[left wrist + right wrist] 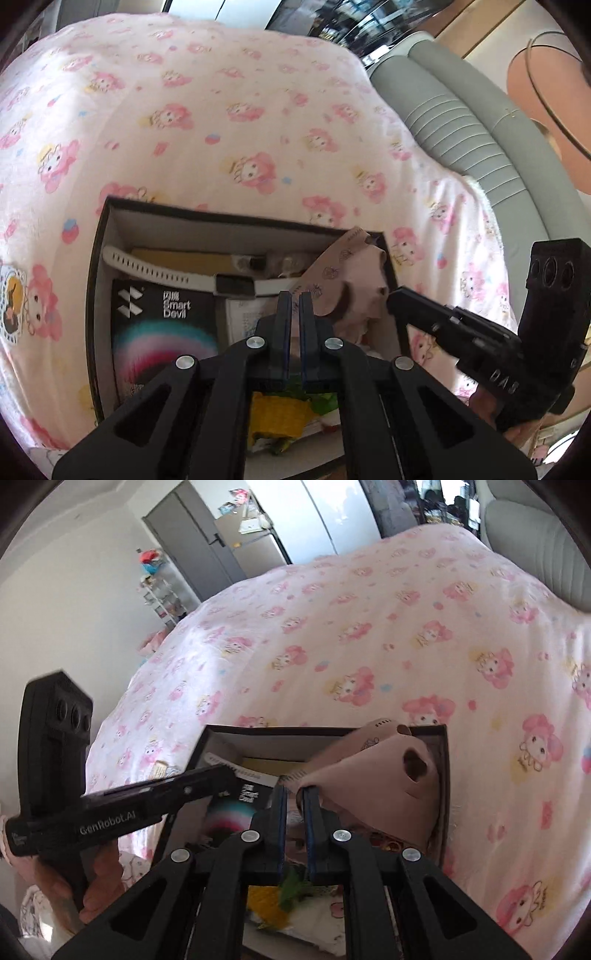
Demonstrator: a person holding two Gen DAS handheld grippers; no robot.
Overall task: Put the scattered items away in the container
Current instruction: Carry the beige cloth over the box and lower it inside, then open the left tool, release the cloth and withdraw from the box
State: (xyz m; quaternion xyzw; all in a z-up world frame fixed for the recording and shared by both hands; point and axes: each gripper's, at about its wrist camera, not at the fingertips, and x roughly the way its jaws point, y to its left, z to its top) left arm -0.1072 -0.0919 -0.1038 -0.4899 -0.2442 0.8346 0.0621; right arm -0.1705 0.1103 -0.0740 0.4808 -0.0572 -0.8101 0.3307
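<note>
**Box nearly full, bed almost clear**

We hold both claws over the box (107, 236), which sits on the bed (221, 110). Our left claw (294, 295) has its fingers together with nothing between them. Our right claw (294, 794) is also drawn together; the pink cloth (388, 775) drapes against its right finger, and we cannot tell whether a fold is pinched or only lying there.

Inside the box we see a white strap (159, 271), a black packet (162, 325), a yellow item (277, 413) with green beside it, and the cloth, which lies partly over the box's far right corner and rim.

We judge the task close to done: the sheet around the box looks bare in both views. One small card (159, 770) lies on the bed just beside the box's left side, and a sticker-like piece (13, 302) shows at the left edge. Those, and tucking the cloth fully in, seem to be what is left.
</note>
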